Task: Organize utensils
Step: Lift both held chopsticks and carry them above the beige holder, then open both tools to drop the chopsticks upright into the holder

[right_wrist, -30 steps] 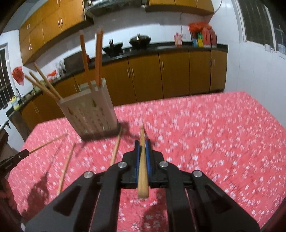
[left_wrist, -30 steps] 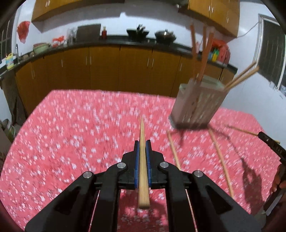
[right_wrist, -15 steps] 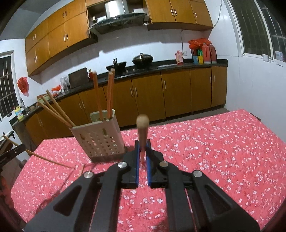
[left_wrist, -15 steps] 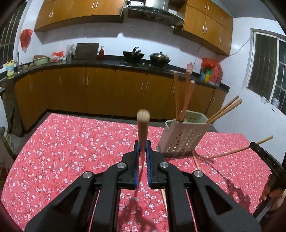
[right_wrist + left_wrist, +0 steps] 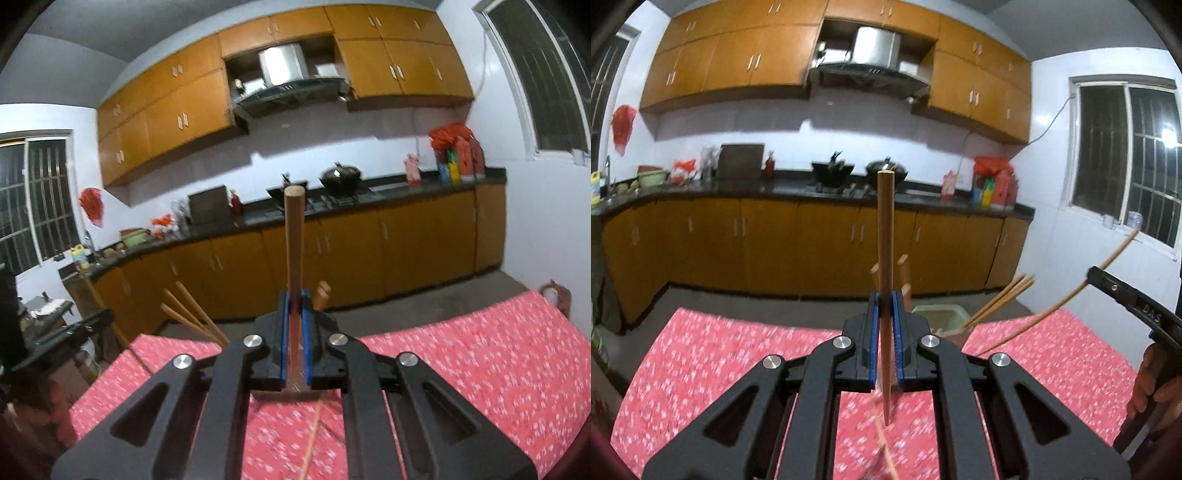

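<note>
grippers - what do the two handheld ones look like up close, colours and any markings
Both match: the left gripper and right gripper are matte black plastic linkages with triangular cut-outs and round silver pivot bolts, and their fingers carry bright blue pads. Seen from the left wrist, the right gripper's black body bears faint embossed lettering, too small to read surely. No cables or sleeves show.
</note>
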Demonstrator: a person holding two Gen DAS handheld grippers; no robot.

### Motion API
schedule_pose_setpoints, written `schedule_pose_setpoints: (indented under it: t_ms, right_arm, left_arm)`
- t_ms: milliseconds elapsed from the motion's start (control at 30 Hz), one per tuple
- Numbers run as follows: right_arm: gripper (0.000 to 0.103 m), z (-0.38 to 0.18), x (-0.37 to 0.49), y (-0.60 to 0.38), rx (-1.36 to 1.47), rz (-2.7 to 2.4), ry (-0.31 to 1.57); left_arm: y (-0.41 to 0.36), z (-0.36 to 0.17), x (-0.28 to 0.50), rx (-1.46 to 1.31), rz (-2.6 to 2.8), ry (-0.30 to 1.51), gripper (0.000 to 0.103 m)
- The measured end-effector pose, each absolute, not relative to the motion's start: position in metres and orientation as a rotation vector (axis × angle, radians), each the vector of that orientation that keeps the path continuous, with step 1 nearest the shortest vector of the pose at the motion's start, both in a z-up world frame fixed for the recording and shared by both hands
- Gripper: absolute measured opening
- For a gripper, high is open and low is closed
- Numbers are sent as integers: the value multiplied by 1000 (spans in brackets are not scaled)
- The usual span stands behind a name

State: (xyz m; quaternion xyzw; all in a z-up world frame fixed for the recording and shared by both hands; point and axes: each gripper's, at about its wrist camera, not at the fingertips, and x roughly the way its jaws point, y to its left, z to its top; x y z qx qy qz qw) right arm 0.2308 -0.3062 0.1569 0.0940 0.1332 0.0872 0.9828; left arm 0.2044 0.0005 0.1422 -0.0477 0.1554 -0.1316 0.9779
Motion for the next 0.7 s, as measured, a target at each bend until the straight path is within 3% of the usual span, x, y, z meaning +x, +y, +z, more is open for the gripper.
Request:
schedule_pose_setpoints:
  t_ms: [367, 700]
  right_arm:
    - [8, 181, 279, -282, 136, 174, 264]
    - [8, 152, 327, -272, 108, 171, 377]
  left_arm:
    - [-38, 187, 244, -143, -234, 141, 7]
    - [-57, 155, 282, -125, -201, 175, 8]
